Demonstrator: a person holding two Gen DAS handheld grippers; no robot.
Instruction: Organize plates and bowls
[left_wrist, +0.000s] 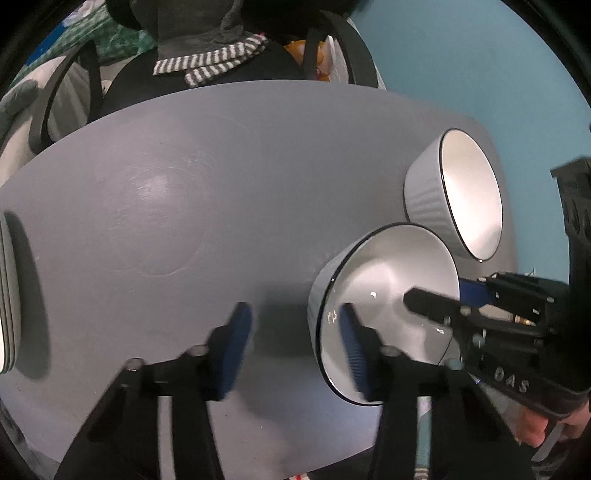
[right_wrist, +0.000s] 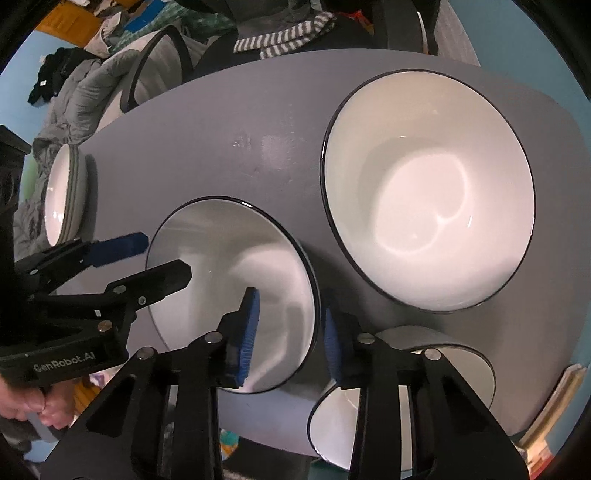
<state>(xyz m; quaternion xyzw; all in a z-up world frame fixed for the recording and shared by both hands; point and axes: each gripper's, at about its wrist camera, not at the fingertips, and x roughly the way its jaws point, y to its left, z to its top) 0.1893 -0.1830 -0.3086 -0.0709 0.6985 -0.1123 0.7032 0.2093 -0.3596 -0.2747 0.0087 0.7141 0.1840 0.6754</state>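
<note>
I am working on the bowl (right_wrist: 229, 288), which is sitting near the front edge of the table (right_wrist: 207, 147), close to me. It looks like glazed ceramic: stiff, fairly heavy, slick on the pads and liable to chip if knocked. The thin black rim is the only place to take hold, so I am taking it on opposite sides.

The left gripper (left_wrist: 293, 312) is straddling the rim, one pad outside and one inside the bowl. The jaws are spread, with a clear gap from the outer pad to the wall. The right gripper (right_wrist: 290, 306) is astride the opposite rim, narrower, but its inner pad is standing off the wall too. Neither is pinching yet, as far as I can see.

Just beyond it the big bowl (right_wrist: 428, 192) is crowding in, and a third bowl (right_wrist: 332, 428) is lying just behind my right fingers, so a careless lift risks clinking them. The plates (right_wrist: 61, 195) are standing well apart at the left end. A chair (right_wrist: 155, 66) is waiting beyond the far edge.
</note>
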